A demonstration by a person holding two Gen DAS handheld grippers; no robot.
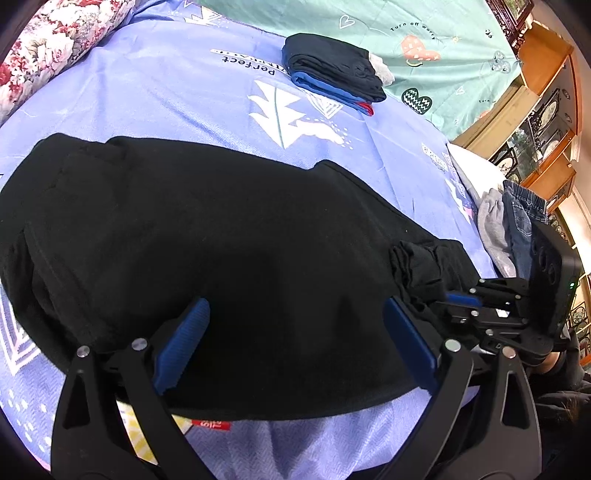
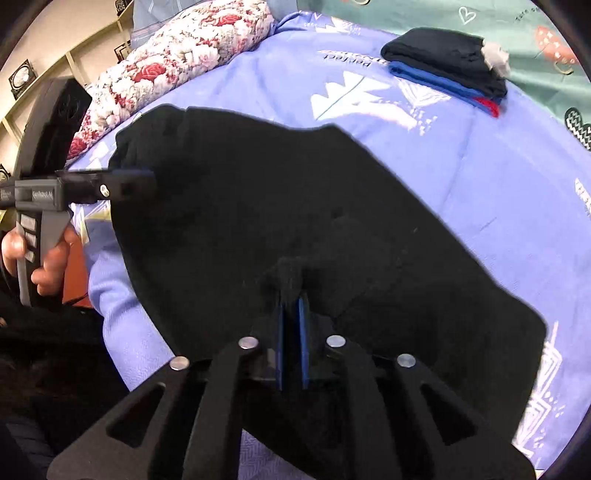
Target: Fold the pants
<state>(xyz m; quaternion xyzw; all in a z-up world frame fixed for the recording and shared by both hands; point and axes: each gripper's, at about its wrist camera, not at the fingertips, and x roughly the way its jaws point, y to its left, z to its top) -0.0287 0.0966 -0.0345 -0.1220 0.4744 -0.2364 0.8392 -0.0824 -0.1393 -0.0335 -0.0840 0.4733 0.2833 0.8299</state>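
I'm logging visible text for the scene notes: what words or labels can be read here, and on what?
"perfect", upside down: lilac bedsheet.
"Turn off worry": green cover.
White letters on the red tag: too blurred.
Label on the left tool's handle: blurred.
Smaller sheet prints: unreadable.

1. One pair of black pants (image 1: 207, 229) is lying spread across the near part of the bed (image 1: 155, 92).
2. Two claws are showing: the left claw (image 1: 295, 332) and the right claw (image 2: 293, 306).
3. One stack of folded clothes (image 1: 332, 70) is sitting at the far side.
4. One floral pillow (image 1: 55, 48) is lying far left.
5. One heap of unfolded clothes (image 1: 509, 225) is waiting at the right edge.
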